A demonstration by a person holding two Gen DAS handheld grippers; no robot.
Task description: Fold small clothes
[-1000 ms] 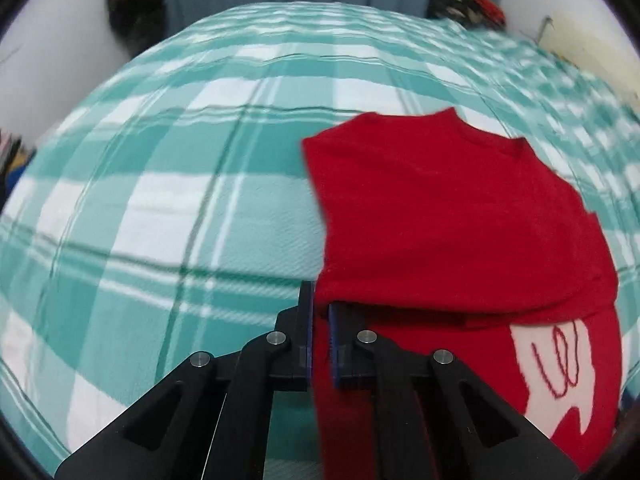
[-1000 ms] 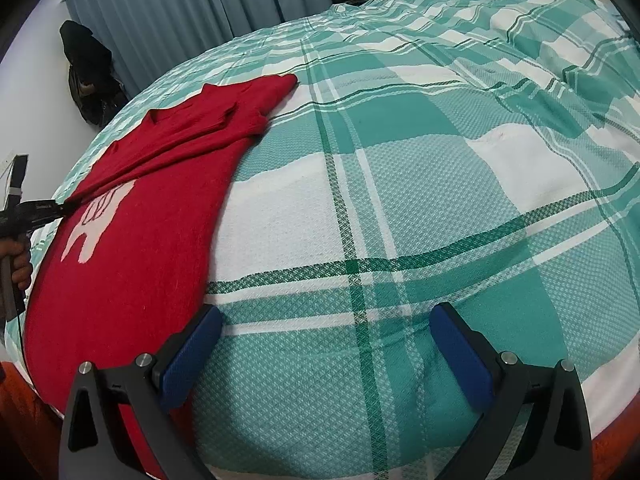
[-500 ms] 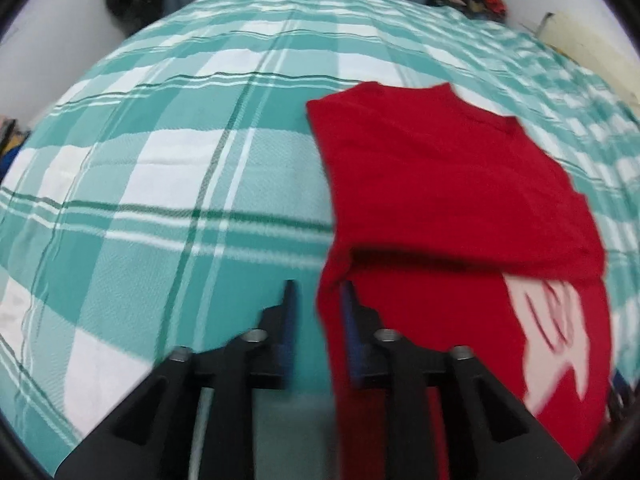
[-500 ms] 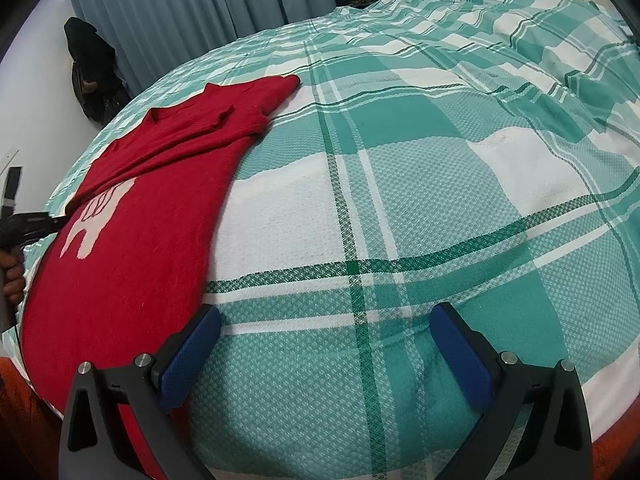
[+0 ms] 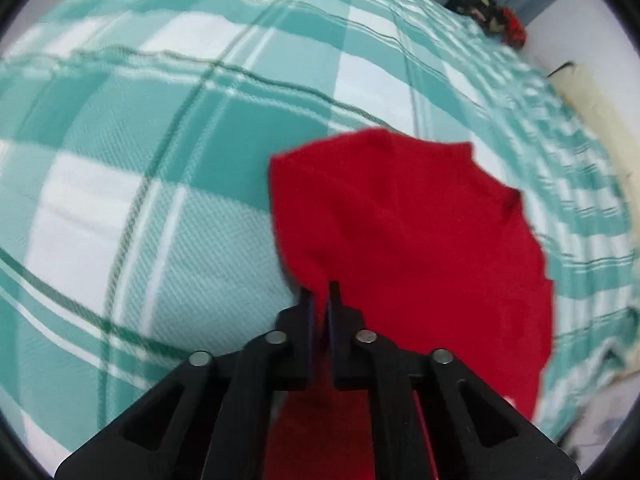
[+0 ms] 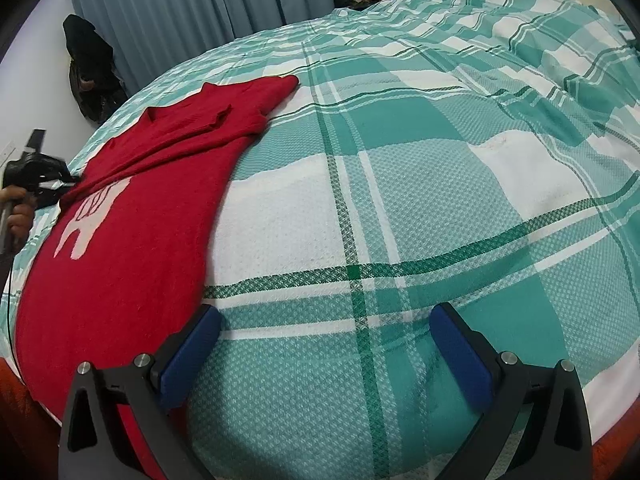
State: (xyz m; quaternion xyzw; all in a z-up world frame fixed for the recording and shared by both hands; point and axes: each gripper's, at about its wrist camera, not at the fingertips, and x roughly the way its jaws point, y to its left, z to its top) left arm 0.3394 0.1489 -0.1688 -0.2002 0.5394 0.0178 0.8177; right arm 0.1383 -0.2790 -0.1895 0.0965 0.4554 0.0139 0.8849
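left tongs clamped together on red sweater edge | right tongs stood wide apart, empty, over plaid bedspread; sweater lay on bed

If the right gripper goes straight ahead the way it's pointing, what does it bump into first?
Probably the checked bedspread. The right gripper, jaws wide open and empty, points down at bare cloth; the red sweater lies off to its left side.

Small red knit sweater, partly folded (sleeve across the chest), white motif showing, flat on bed
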